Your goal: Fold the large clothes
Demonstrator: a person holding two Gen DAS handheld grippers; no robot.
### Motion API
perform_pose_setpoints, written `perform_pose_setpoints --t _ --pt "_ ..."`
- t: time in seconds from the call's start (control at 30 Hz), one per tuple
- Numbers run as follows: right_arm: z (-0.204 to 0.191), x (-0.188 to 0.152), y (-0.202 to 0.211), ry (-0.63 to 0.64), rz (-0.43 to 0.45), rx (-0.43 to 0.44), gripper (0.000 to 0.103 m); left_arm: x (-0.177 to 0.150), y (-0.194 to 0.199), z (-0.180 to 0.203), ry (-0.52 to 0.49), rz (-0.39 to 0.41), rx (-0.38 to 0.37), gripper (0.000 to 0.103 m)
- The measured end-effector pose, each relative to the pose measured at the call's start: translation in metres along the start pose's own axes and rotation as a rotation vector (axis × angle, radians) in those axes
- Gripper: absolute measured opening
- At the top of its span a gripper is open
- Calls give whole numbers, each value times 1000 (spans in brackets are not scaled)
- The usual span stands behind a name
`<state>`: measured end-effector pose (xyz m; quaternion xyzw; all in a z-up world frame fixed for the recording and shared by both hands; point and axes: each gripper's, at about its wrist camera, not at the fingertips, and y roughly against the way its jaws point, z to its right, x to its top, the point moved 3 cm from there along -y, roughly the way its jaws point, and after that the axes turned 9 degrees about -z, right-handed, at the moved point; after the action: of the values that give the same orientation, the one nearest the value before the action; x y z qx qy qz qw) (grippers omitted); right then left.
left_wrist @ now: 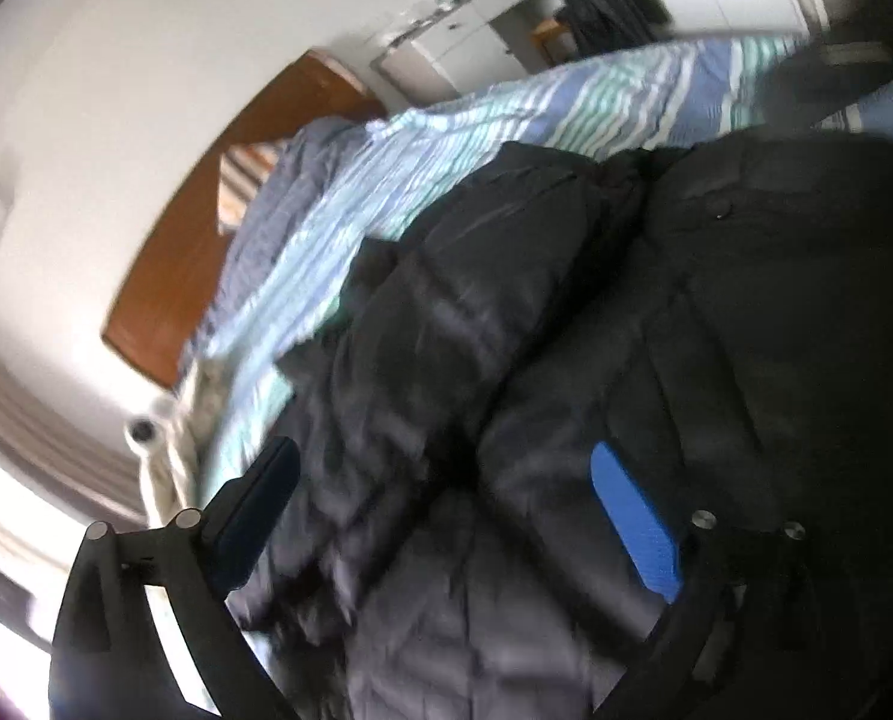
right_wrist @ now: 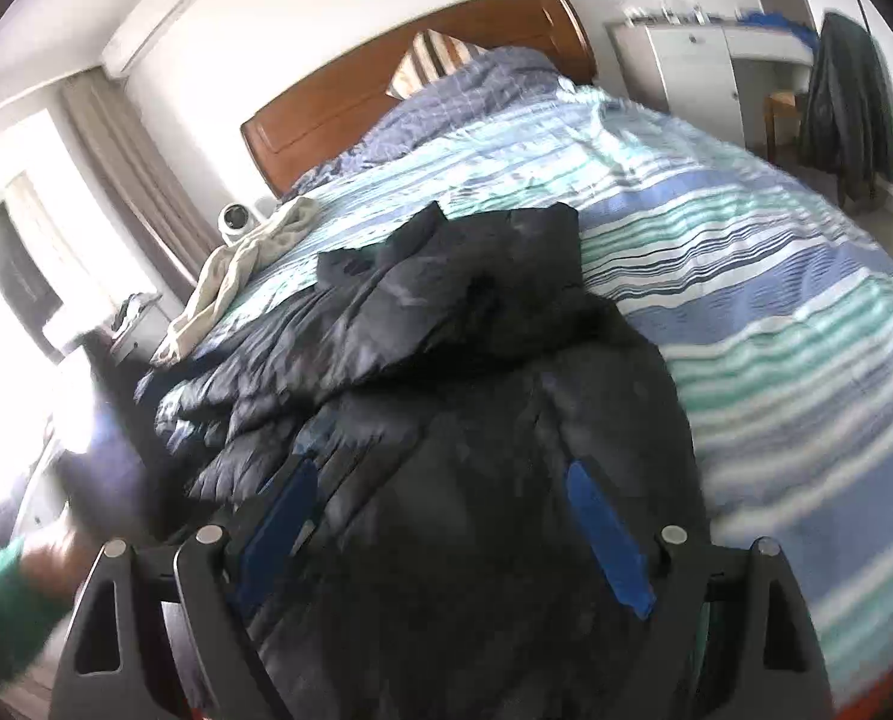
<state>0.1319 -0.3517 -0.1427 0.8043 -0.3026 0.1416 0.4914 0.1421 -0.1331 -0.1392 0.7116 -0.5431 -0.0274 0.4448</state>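
Note:
A large black padded jacket point(right_wrist: 476, 360) lies crumpled on the striped bed cover point(right_wrist: 746, 276). It fills most of the left wrist view point(left_wrist: 566, 330). My left gripper point(left_wrist: 446, 468) is open, its blue-padded fingers spread wide just above the jacket's dark quilted folds. My right gripper point(right_wrist: 446, 492) is open too, its fingers spread over the near part of the jacket. Neither gripper holds any fabric. Both views are blurred by motion.
The wooden headboard point(right_wrist: 386, 78) and pillows point(right_wrist: 446, 60) are at the far end. A cream cloth point(right_wrist: 236, 264) and a small white camera point(right_wrist: 233, 219) sit at the bed's left edge. White cabinets point(right_wrist: 686, 66) and a hanging dark coat point(right_wrist: 848, 108) stand at the right.

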Motion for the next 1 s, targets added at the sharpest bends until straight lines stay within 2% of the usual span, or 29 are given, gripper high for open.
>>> perform_pose_setpoints --t 0.13,0.17,0.3,0.33,0.37,0.4,0.47,0.57,0.63,0.67,0.7,0.73,0.77,0.8,0.83,0.93,0.97,1.0 --pt "24 38 -48 -178 -61 98 88 -38 4 -30 112 -53 -25 98" --pt "28 45 -59 -221 -64 97 88 -48 5 -38 139 -66 -25 98" --pt "13 63 -99 -238 -92 150 87 -82 7 -62 263 -115 -39 98" --pt "5 65 -105 -212 -108 160 71 -89 7 -68 289 -123 -42 98" --pt "-10 73 -109 -137 -121 105 52 -94 7 -75 317 -131 -42 98" --pt "-18 79 -107 -89 -111 52 25 -99 6 -82 347 -138 -38 98" --pt "-33 100 -94 5 -38 -6 23 -104 5 -90 401 -143 -43 98" --pt "-27 121 -84 72 48 -160 23 -106 -3 -104 478 -152 -79 99" --pt "-12 125 -98 78 10 -227 25 -111 -12 -112 527 -174 -102 99" --pt "1 121 -114 67 -58 -251 26 -111 -17 -116 551 -183 -116 99" --pt "8 115 -124 68 -107 -269 32 -110 -22 -120 576 -192 -132 99" --pt "11 110 -129 78 -132 -286 48 -109 -24 -126 597 -193 -142 99" --pt "11 103 -128 109 -139 -313 56 -107 -26 -133 621 -186 -152 99" --pt "8 102 -123 129 -129 -323 69 -104 -28 -142 648 -174 -160 99" --pt "5 101 -114 149 -103 -328 70 -101 -30 -150 666 -166 -163 99" --pt "-18 105 -79 193 9 -268 70 -86 -50 -176 721 -135 -182 99" --pt "-32 110 -72 225 39 -231 70 -80 -61 -181 726 -138 -195 97" --pt "-41 113 -71 250 45 -205 70 -75 -73 -184 731 -144 -204 90"
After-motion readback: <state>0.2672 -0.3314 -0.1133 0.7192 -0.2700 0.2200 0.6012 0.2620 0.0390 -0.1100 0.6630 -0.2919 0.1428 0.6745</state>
